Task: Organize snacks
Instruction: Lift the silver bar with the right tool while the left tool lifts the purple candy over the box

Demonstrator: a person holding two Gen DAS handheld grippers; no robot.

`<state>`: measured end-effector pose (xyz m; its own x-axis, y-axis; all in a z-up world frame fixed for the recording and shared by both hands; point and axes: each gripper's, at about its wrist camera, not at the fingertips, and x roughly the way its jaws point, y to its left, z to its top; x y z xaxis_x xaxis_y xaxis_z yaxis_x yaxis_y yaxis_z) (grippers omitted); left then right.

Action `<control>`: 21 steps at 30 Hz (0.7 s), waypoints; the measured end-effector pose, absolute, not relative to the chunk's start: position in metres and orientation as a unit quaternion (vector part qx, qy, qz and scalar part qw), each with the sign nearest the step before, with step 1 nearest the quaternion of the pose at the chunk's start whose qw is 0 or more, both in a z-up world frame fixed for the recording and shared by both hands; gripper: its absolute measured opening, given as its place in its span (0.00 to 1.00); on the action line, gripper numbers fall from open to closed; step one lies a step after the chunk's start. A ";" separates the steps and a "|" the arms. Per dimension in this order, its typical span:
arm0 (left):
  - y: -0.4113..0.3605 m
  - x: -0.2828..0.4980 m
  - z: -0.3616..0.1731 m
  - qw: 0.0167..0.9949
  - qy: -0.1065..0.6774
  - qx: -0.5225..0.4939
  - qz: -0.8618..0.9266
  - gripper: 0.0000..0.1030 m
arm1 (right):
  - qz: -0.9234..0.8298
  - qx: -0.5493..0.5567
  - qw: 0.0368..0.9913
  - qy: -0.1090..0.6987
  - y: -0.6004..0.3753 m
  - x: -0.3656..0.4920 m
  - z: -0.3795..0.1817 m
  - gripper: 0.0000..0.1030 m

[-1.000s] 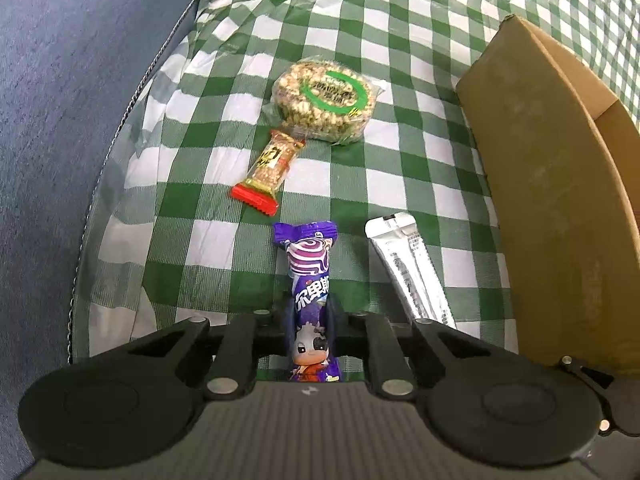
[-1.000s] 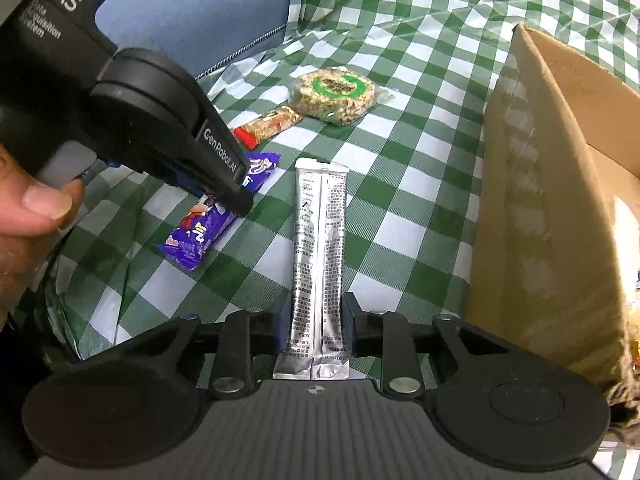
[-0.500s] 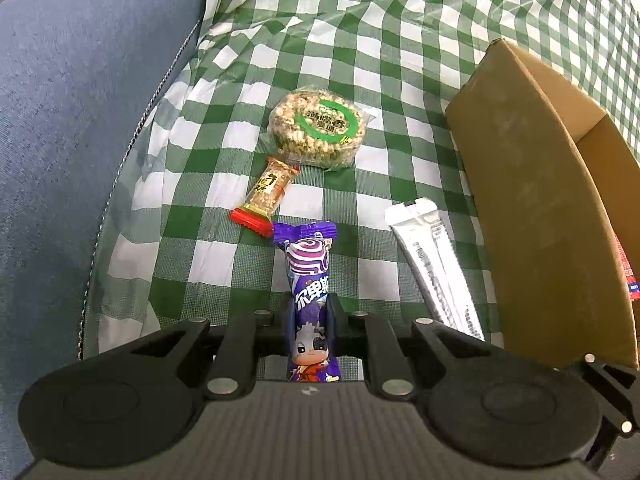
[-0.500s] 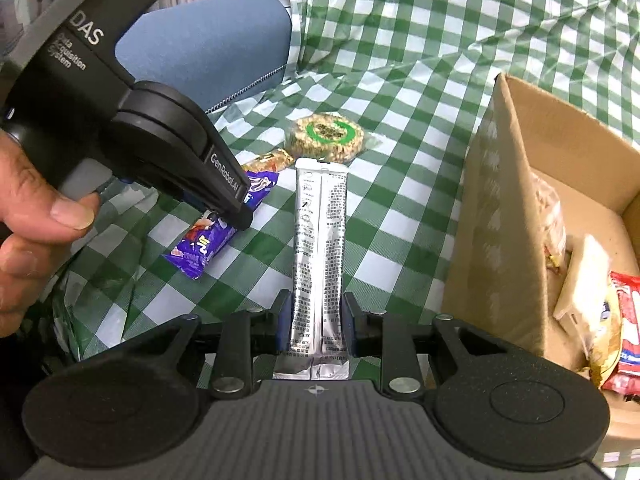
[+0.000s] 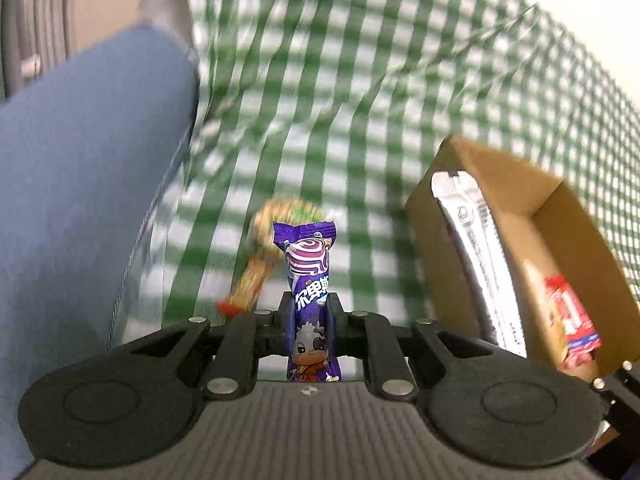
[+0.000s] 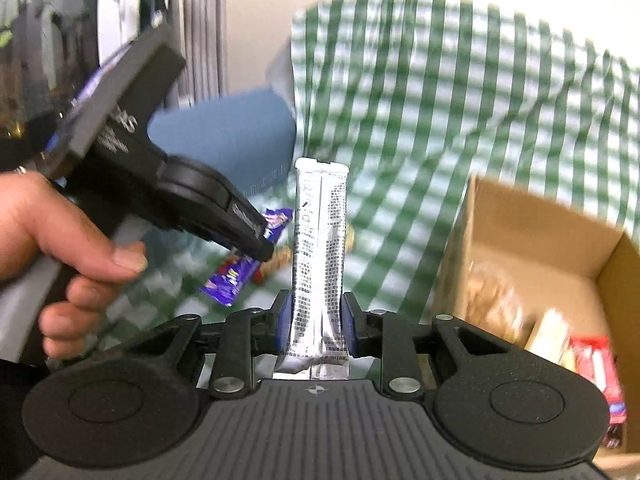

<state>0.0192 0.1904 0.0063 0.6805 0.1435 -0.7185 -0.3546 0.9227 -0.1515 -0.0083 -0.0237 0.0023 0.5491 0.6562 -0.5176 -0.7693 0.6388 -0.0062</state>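
Purple wrapper foil is showing between the fingers of the left gripper (image 5: 311,312), whose jaws are pinching a purple candy bar (image 5: 309,276) low on its length, so the pack is standing up and pointing forward, off the cloth. From the right wrist view the same left gripper (image 6: 256,242) is slanting downward, with the person's left hand (image 6: 60,248) wrapping around its handle, thumb lying forward along the side and the lower fingers curling under. The candy bar (image 6: 240,276) is hanging beneath its tip.

Over on the other side, the right gripper (image 6: 316,322) is clamping a long silver sachet (image 6: 320,256) near its bottom end; the sachet is rising upright between the two blue-faced pads (image 6: 285,320). In the left wrist view that silver sachet (image 5: 476,264) is crossing in front of the near wall of the cardboard box (image 5: 436,264).

Everything is blurring around the held packs. The cardboard box (image 6: 532,240) is sitting open on the green checked cloth (image 6: 440,92), to the right of both grippers, with a red-wrapped snack (image 6: 596,368) and some pale packs lying inside; what those are I cannot tell. Left of the box, on the cloth, a round grain cake (image 5: 280,216) and a small orange bar with a red end (image 5: 250,286) are lying just behind the candy bar. A blue cushion (image 5: 80,184) is edging the cloth farther left of the box.
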 end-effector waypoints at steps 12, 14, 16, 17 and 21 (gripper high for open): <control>0.151 0.020 0.056 0.953 0.252 -0.123 0.113 0.16 | 0.397 -0.081 0.902 0.149 -0.072 -0.005 0.038 0.27; 0.145 0.023 0.059 0.958 0.239 -0.123 0.104 0.16 | 0.389 -0.072 0.907 0.146 -0.080 -0.001 0.041 0.27; 0.136 0.025 0.062 0.963 0.224 -0.121 0.093 0.16 | 0.379 -0.061 0.912 0.144 -0.091 0.005 0.045 0.27; 0.132 0.027 0.064 0.965 0.218 -0.118 0.088 0.16 | 0.373 -0.057 0.915 0.143 -0.096 0.008 0.046 0.27; 0.117 0.036 0.067 0.972 0.196 -0.112 0.068 0.16 | 0.350 -0.042 0.926 0.136 -0.115 0.020 0.049 0.27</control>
<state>0.0364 0.1169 0.0666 0.9137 0.0882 -0.3966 -0.1763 0.9655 -0.1914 0.0196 -0.1148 0.0485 0.7178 0.6367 -0.2817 -0.6594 0.7516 0.0183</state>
